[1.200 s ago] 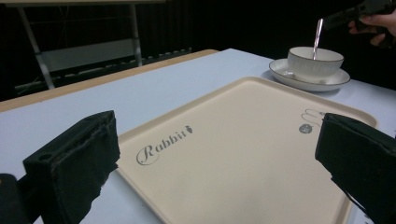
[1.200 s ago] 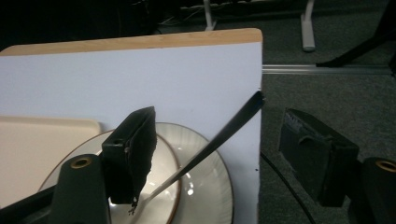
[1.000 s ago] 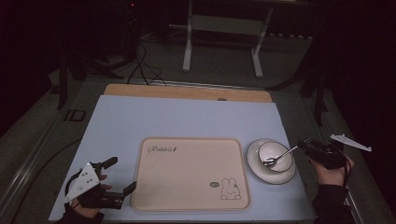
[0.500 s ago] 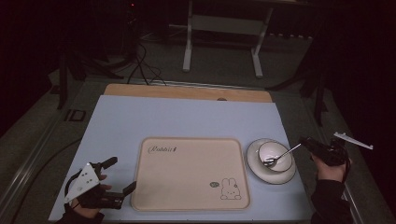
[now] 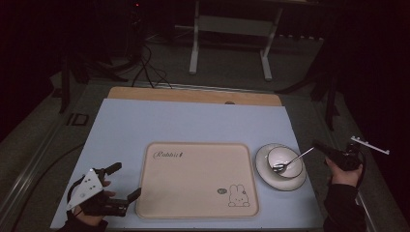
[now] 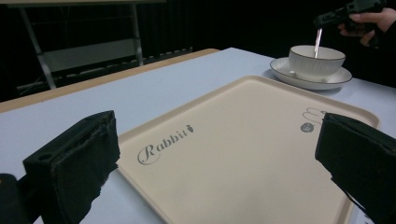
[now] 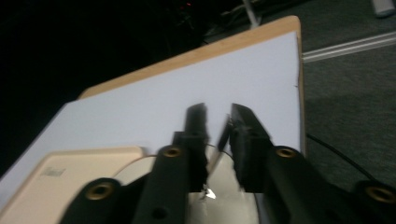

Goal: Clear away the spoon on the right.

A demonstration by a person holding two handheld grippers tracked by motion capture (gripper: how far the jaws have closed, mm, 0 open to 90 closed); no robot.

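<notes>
Closing in since a moment ago, the right hand-held gripper (image 5: 319, 146) now pinches the spoon (image 5: 290, 161) handle over the bowl (image 5: 285, 161) (left hand-held gripper (image 5: 126, 181) gapes, idle, beside the tray (image 5: 196, 179)).

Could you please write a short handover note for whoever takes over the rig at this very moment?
Right gripper: its fingers have just been closing around the handle of the spoon; the handle sits between them, with a slight gap visible on one side in the right gripper view.
Left gripper: open, holding nothing, at the near left corner of the tray.
Things: the spoon's head rests in the bowl, which stands on the saucer just right of the tray.
Done: spoon handle reached.
Left: probably confirm the grip and lift the spoon out; the tray carries nothing yet.
</notes>
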